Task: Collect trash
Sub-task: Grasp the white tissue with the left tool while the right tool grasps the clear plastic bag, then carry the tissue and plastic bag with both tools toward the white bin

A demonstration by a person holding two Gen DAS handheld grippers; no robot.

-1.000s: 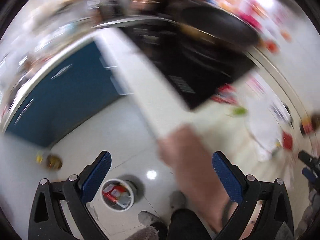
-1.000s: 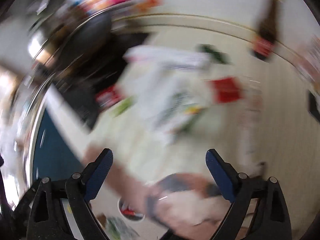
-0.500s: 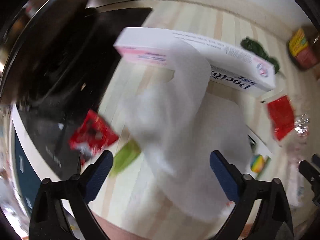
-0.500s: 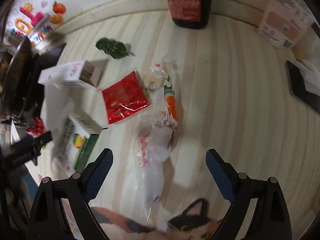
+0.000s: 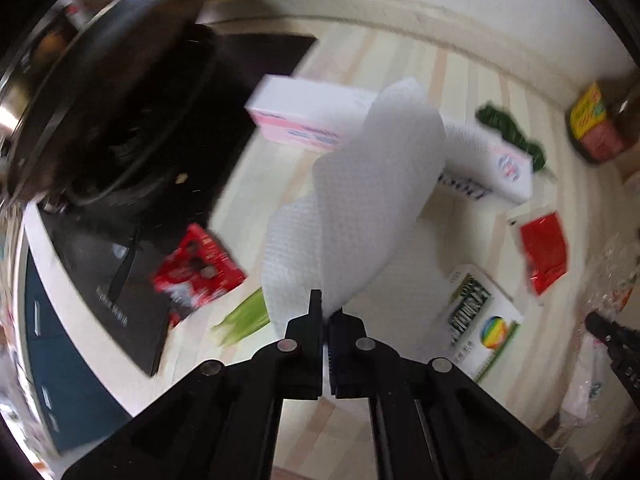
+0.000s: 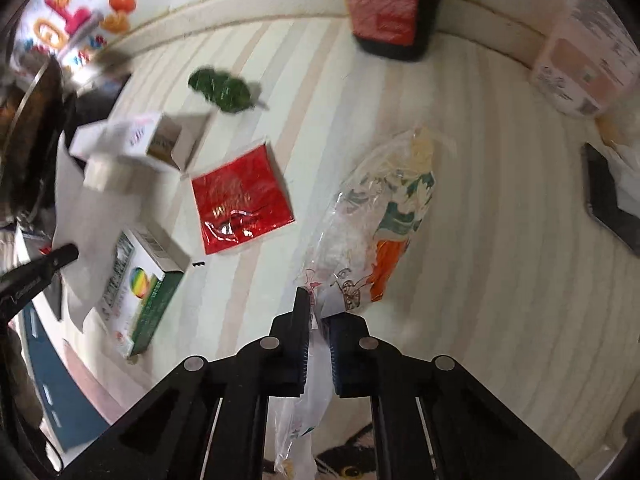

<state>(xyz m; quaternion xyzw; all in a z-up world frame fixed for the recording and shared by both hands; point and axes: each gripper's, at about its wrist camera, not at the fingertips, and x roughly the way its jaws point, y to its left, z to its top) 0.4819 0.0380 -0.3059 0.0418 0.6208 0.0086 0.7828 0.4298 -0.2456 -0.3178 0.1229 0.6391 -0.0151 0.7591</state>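
Observation:
My left gripper (image 5: pixel 325 312) is shut on a white paper towel (image 5: pixel 360 200) that rises from the jaws over the striped counter (image 5: pixel 360 60). My right gripper (image 6: pixel 318 312) is shut on a clear printed plastic bag (image 6: pixel 384 216) that lies on the counter (image 6: pixel 500 200). Other trash lies around: a red foil packet (image 6: pixel 240 196), also in the left wrist view (image 5: pixel 546 252), a green and white box (image 6: pixel 140 288), a white and pink box (image 5: pixel 304 116), a red wrapper (image 5: pixel 196 268) and a green leaf (image 6: pixel 220 90).
A black pan (image 5: pixel 104 92) sits on a black cooktop (image 5: pixel 120 300) at the left. A dark bottle with a red label (image 6: pixel 388 4) and a pink carton (image 6: pixel 584 64) stand by the wall. A black object (image 6: pixel 608 196) lies at the right. A green stalk (image 5: pixel 244 316) lies near the cooktop.
Both grippers swung from the floor and bin up to the counter. Both were open half a second ago; now the left has shut on the paper towel and the right on the plastic bag.

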